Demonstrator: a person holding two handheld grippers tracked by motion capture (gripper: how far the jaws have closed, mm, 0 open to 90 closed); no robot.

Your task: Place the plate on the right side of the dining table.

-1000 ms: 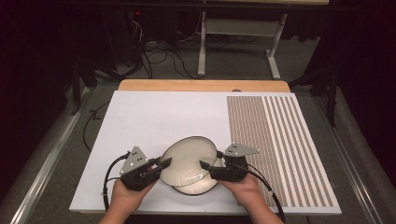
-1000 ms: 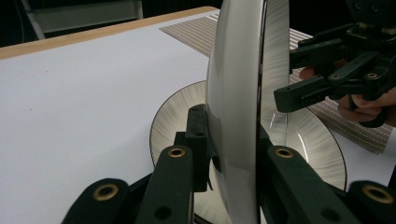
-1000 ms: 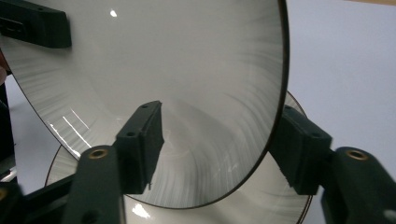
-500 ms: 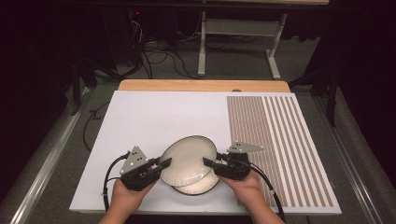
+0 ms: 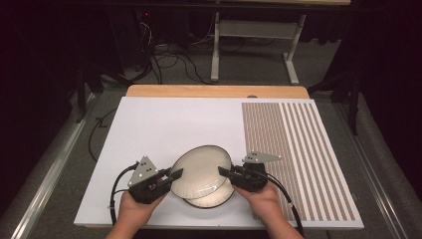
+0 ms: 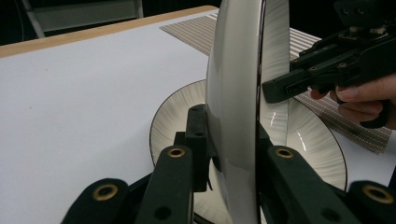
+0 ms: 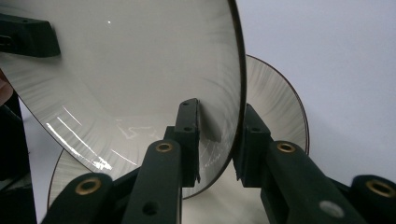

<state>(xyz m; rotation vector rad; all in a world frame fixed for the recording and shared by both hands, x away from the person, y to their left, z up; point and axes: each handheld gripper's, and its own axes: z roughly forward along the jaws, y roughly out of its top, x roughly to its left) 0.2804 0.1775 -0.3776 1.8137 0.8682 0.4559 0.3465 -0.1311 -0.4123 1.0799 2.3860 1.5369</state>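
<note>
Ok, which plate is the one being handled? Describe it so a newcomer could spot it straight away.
Start at the white sheet covering the table, then look to its near edge, between the two hands. Two round pale plates with thin dark rims overlap there. The upper plate is raised and tilted, its rim pinched by the left tool and the right tool, while the lower plate lies flat on the sheet.

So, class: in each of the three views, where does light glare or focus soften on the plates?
High view: evenly lit, dark surroundings, the lifted pale round glazed plate faintly shiny. Left gripper view: that plate's near rim blurred, streaks on the lower matching plate. Right gripper view: bright glints bottom left.
</note>
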